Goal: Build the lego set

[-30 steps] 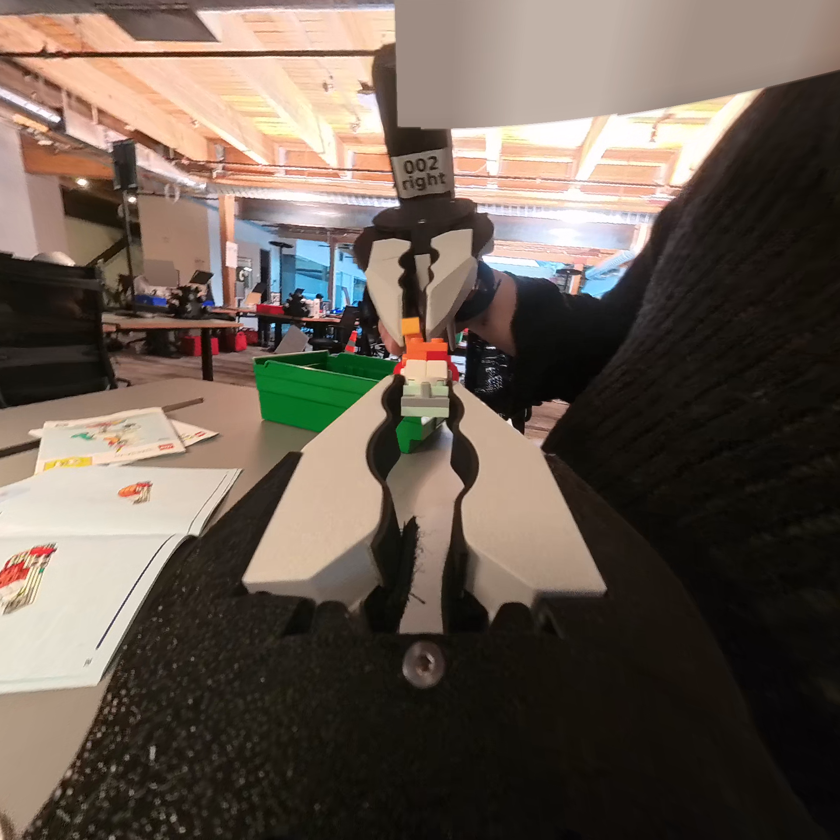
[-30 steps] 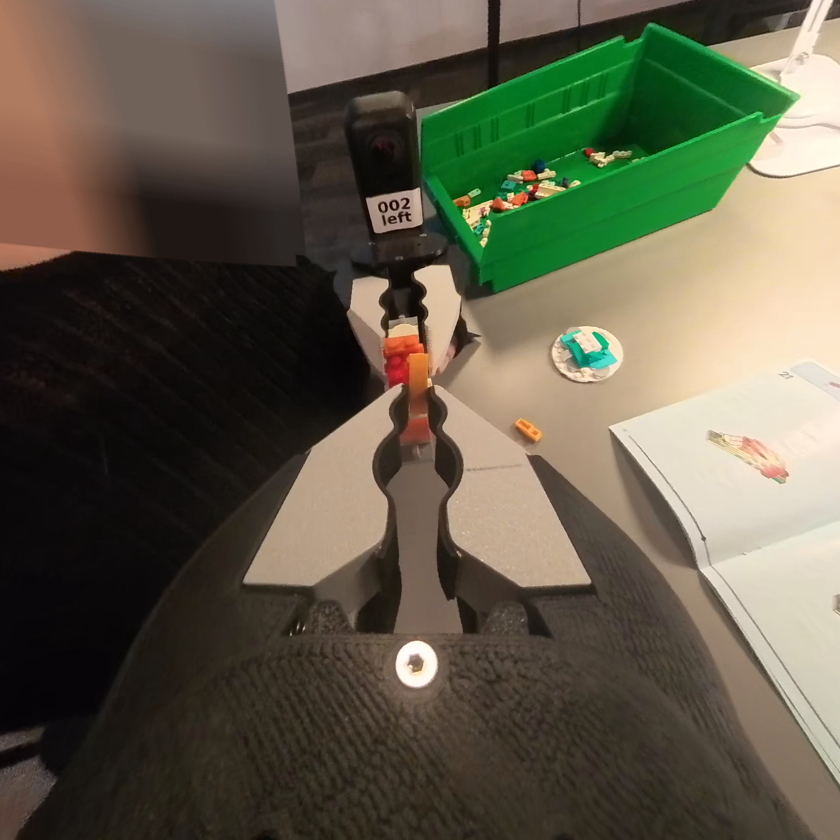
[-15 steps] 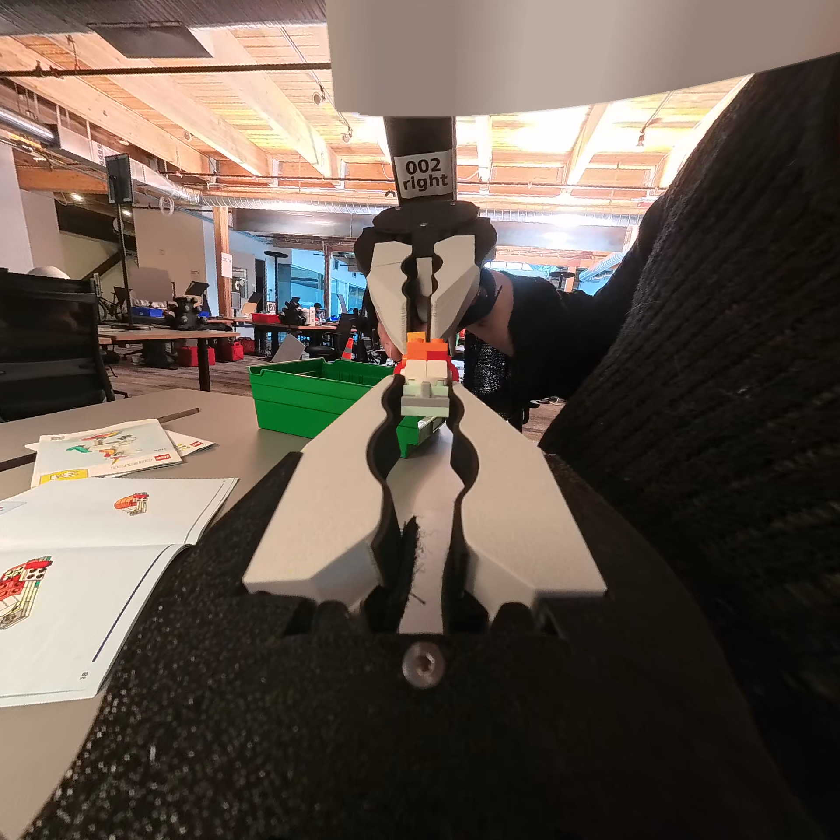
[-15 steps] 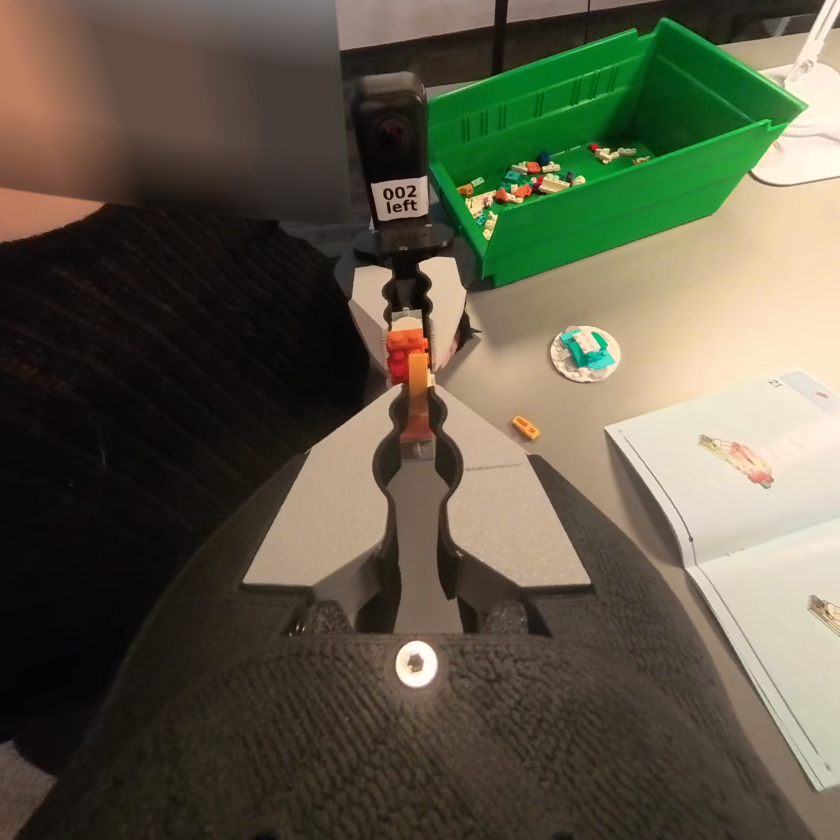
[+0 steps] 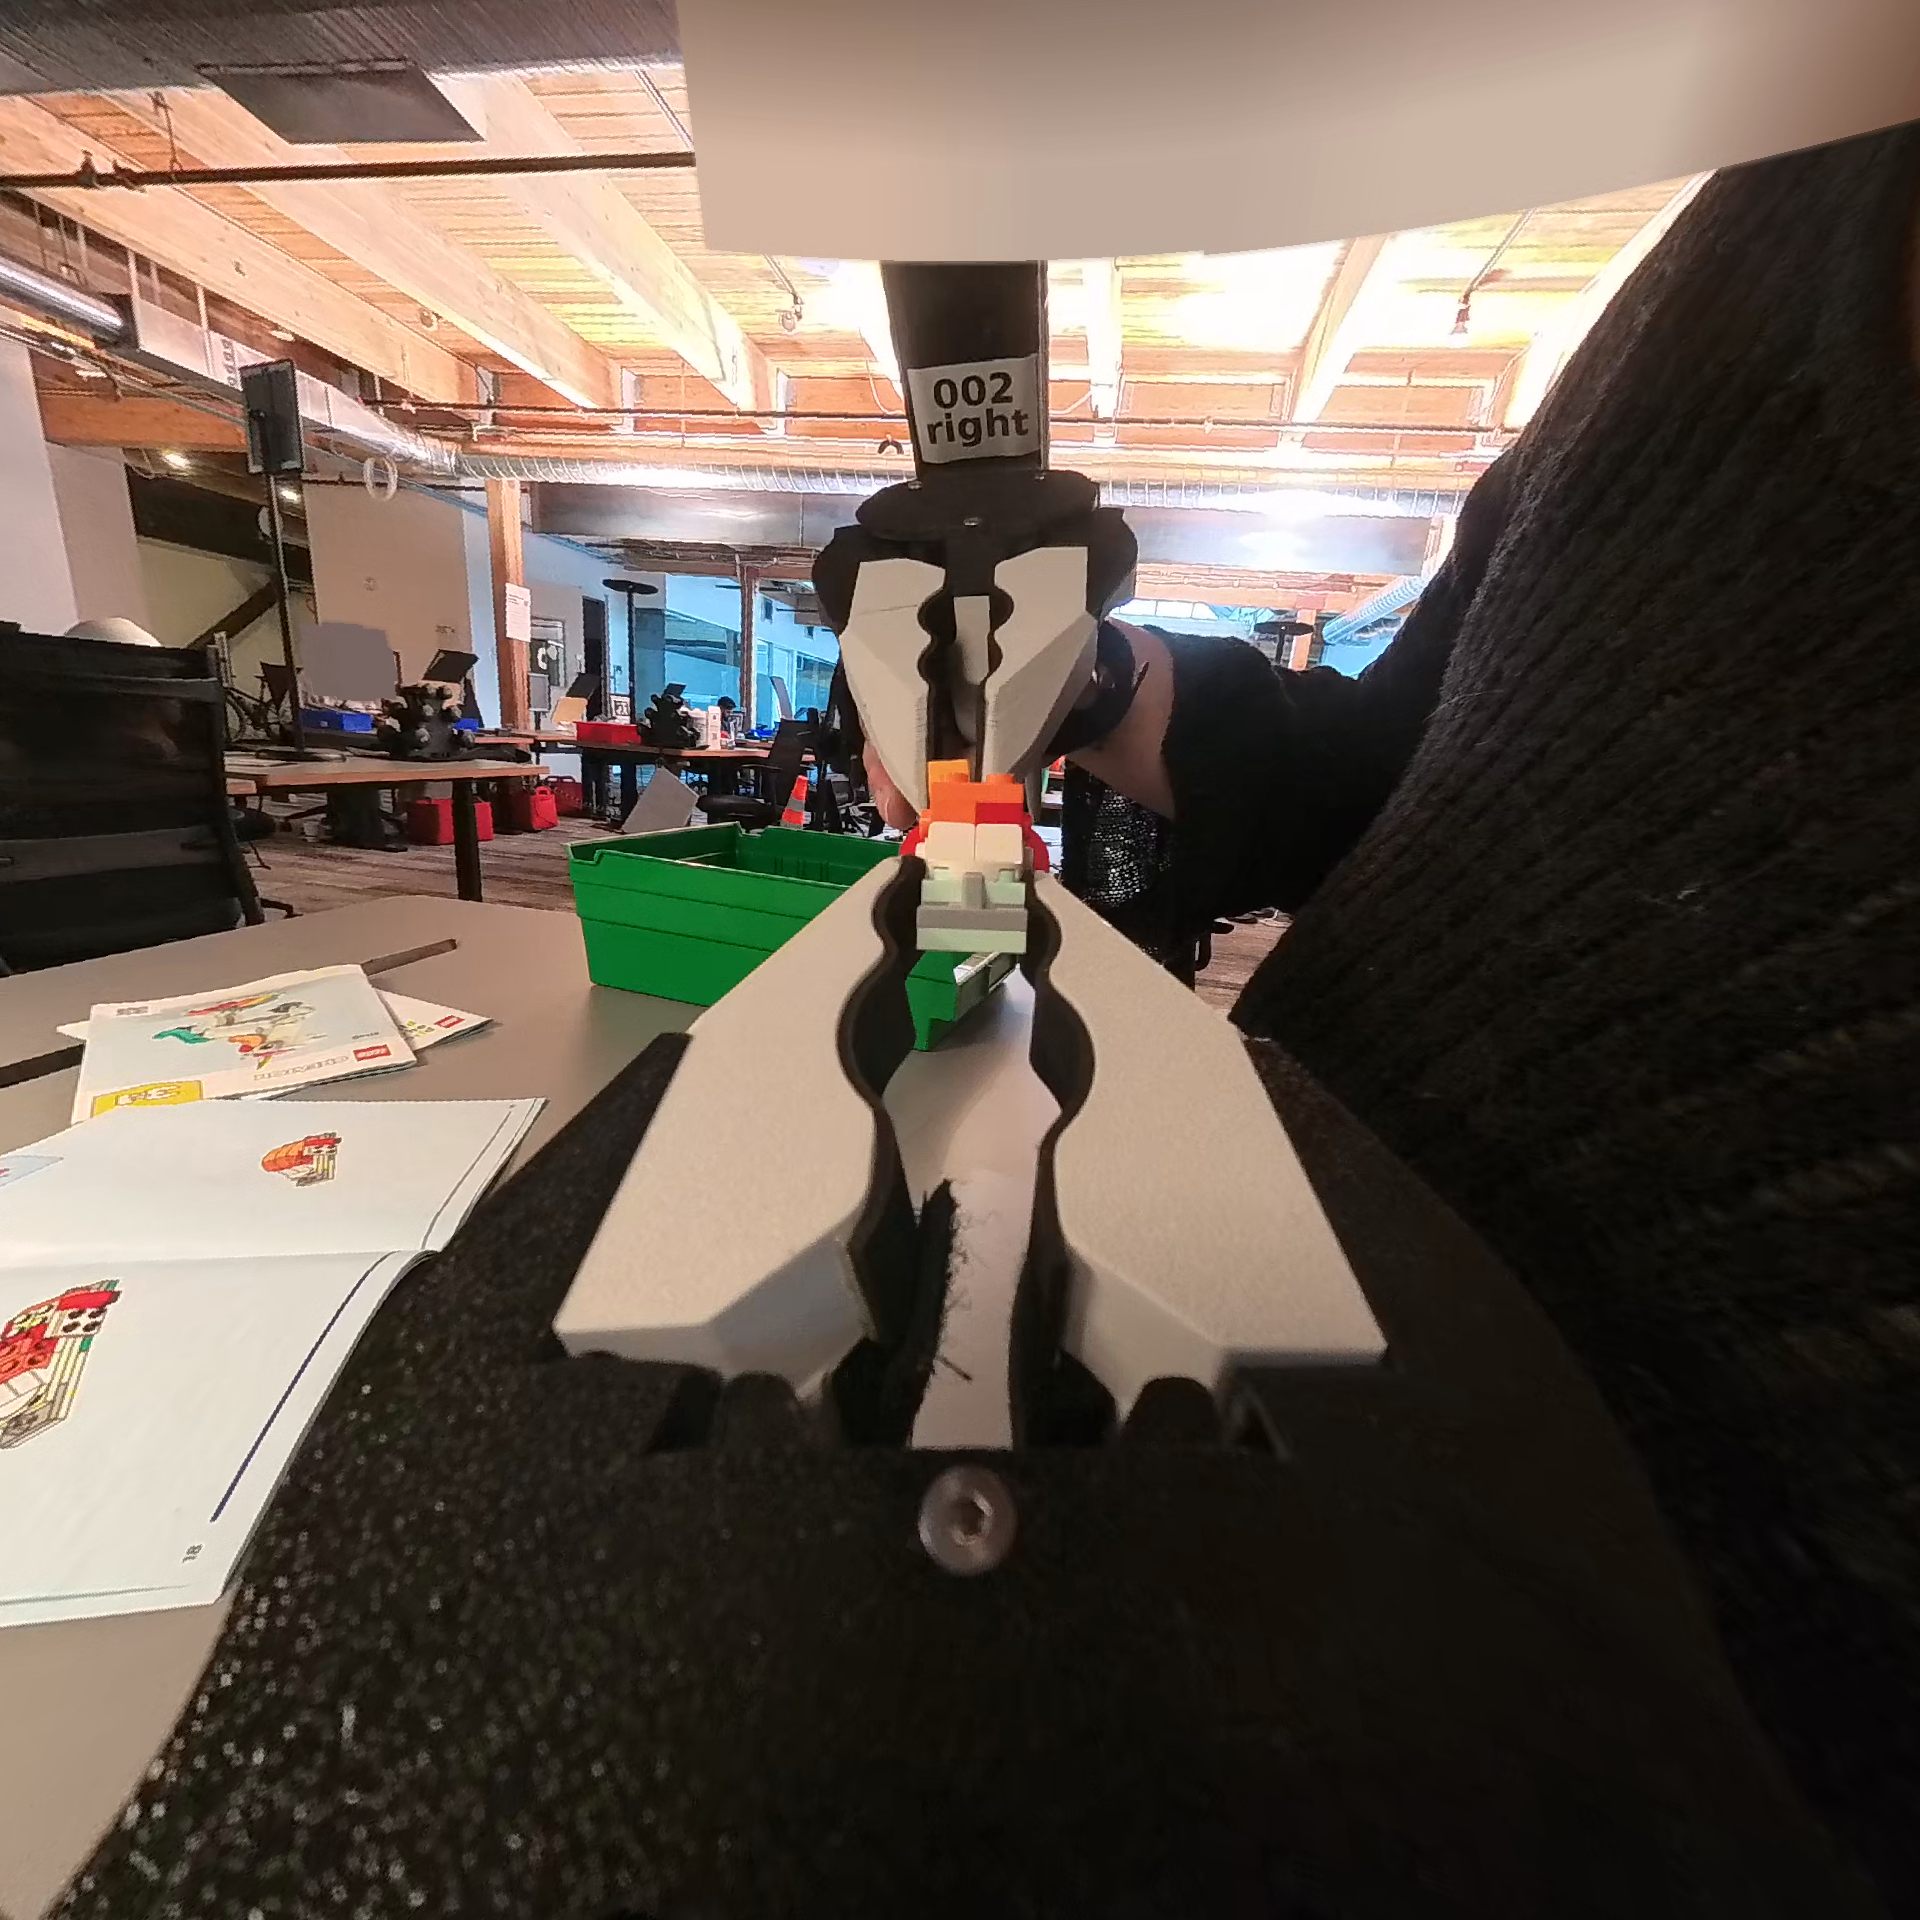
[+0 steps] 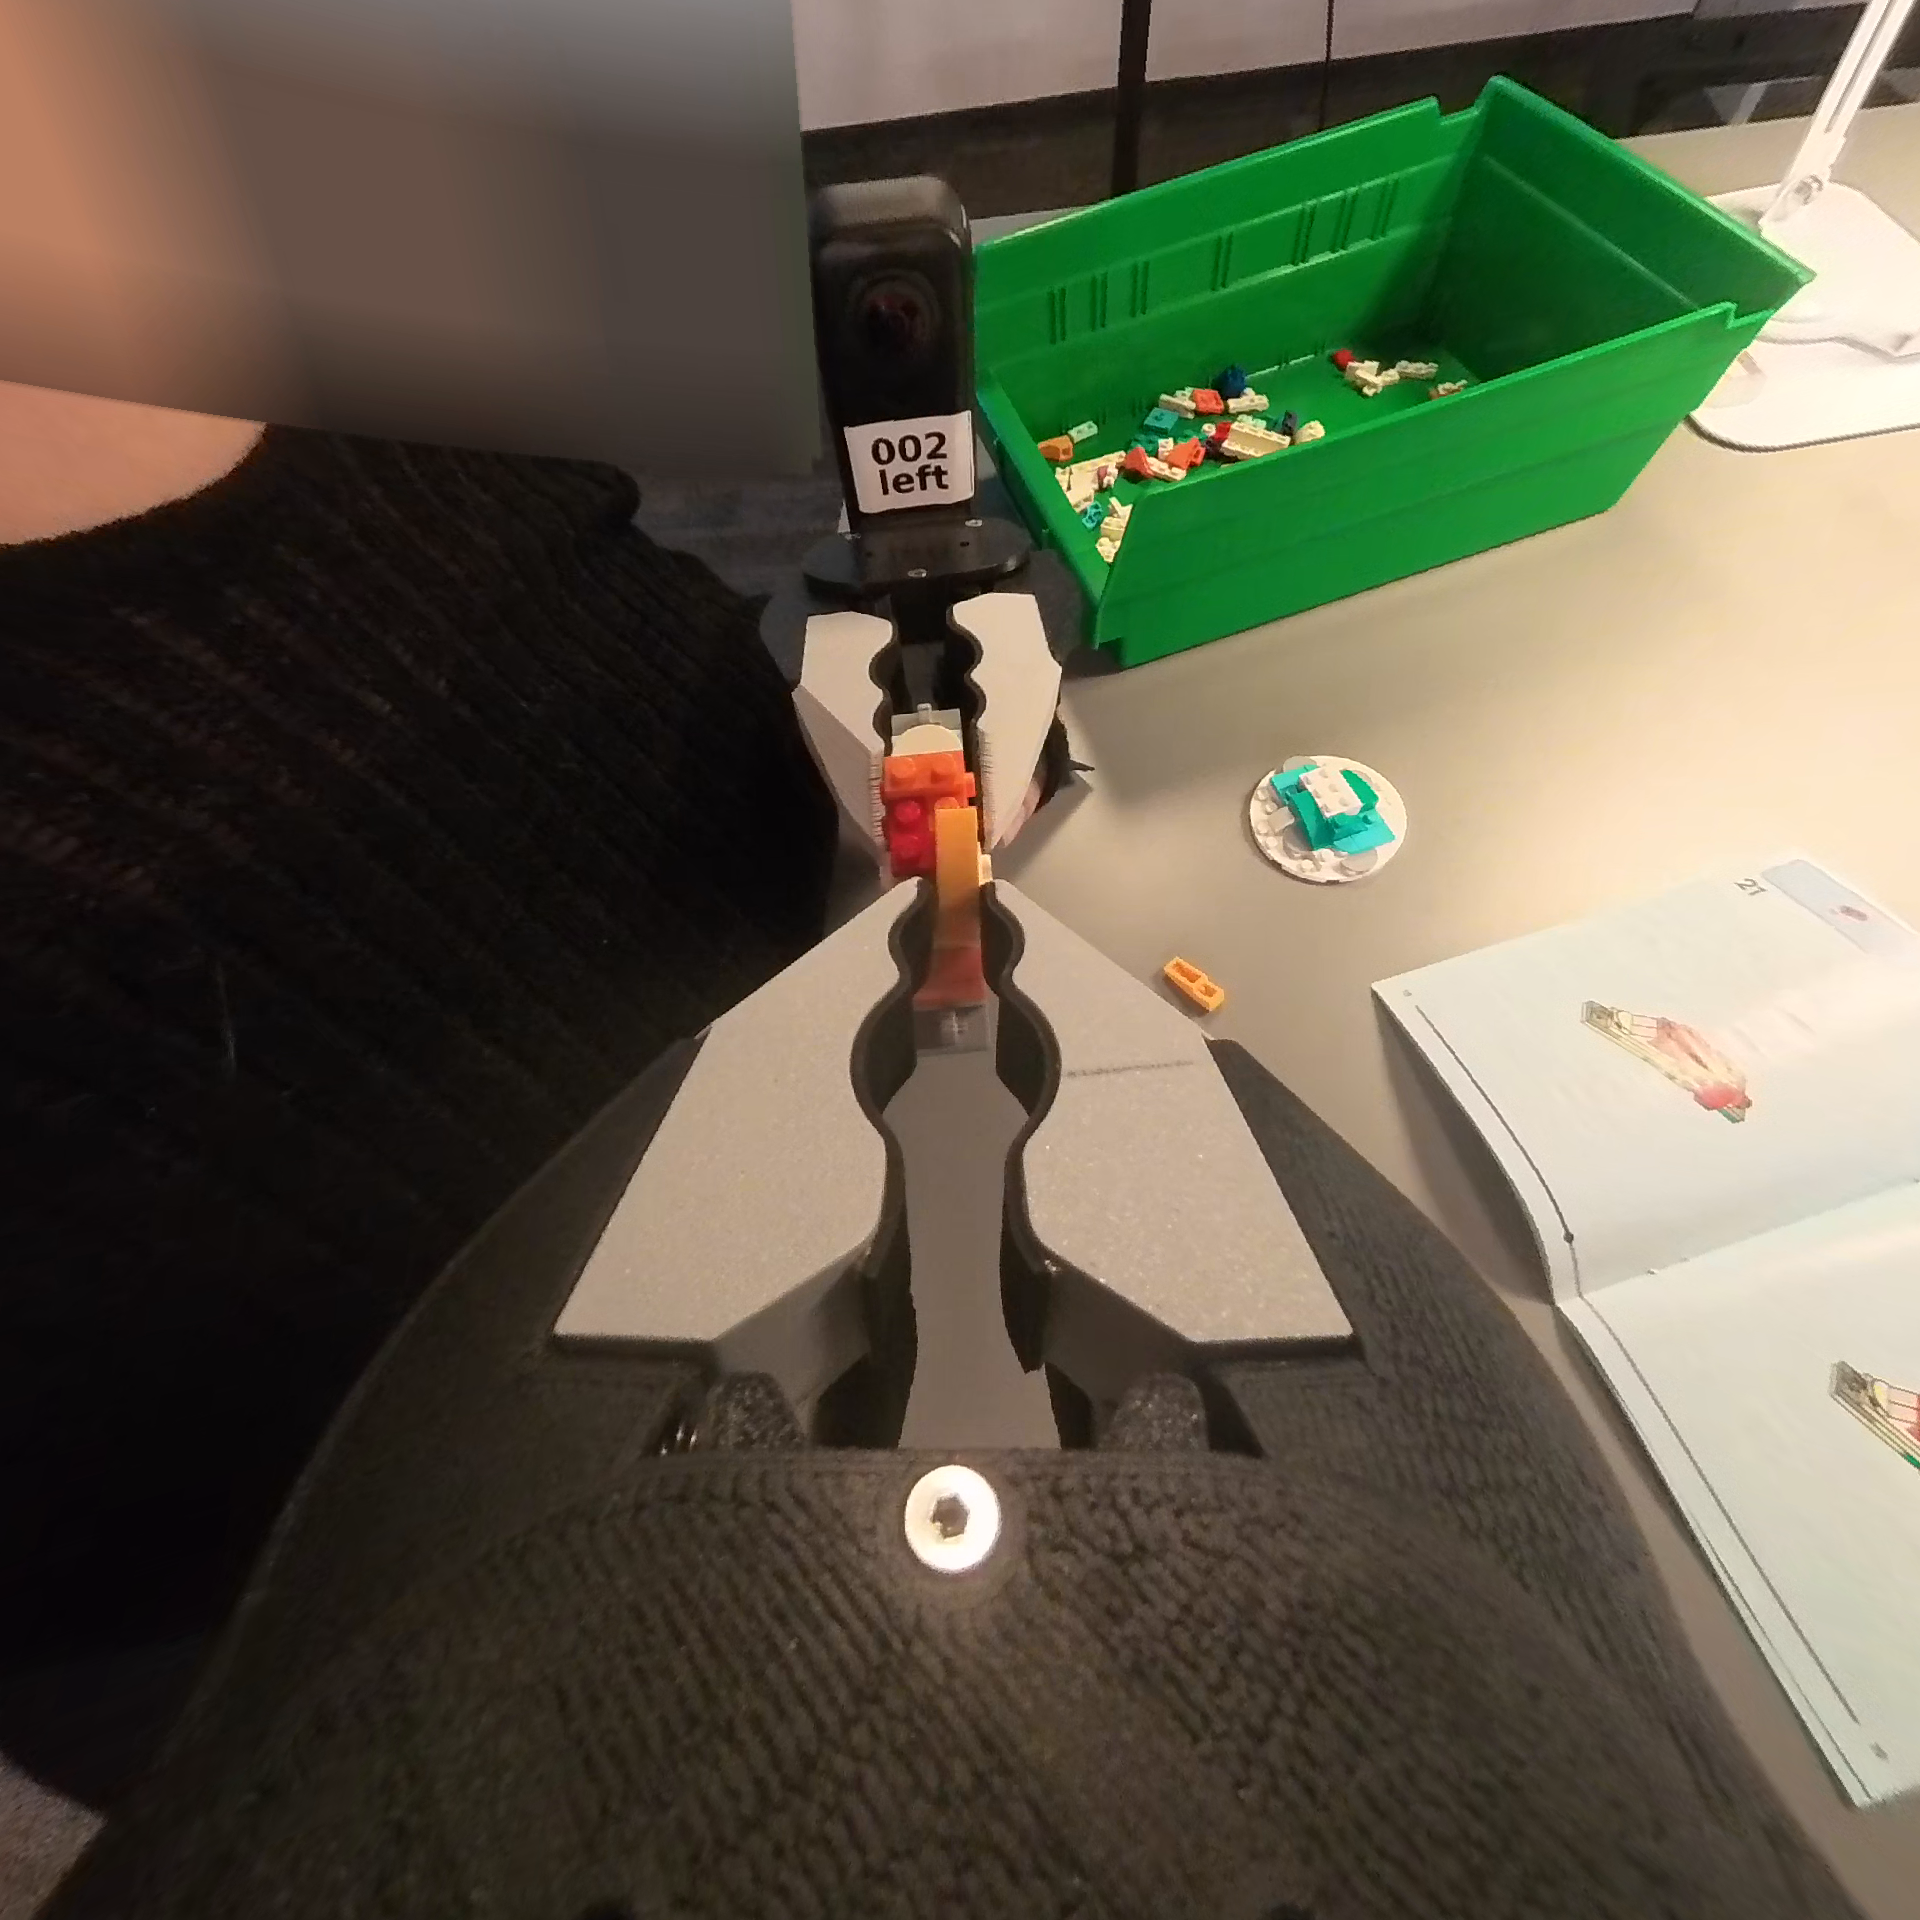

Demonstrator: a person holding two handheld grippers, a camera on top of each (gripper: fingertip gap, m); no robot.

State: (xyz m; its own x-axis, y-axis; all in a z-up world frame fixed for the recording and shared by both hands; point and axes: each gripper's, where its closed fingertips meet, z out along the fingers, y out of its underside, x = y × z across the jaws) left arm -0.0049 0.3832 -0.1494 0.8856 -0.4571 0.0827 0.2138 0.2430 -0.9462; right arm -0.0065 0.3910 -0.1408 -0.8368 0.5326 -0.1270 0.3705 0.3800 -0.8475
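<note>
Mating the orange piece (image 6: 954, 940), long axis along our right gripper (image 6: 951, 904) fingers and clamped there, onto the lego sub-build (image 5: 971, 878) pinched in our left gripper (image 5: 966, 914) directly opposite, tips nearly touching. Green bin (image 6: 1558, 499) sits beyond it. Both camera stickers and the open booklet (image 6: 1662, 1143) carry print.

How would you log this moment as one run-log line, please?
left gripper: shut on lego assembly | right gripper: shut on orange piece | pieces meeting above table
</note>
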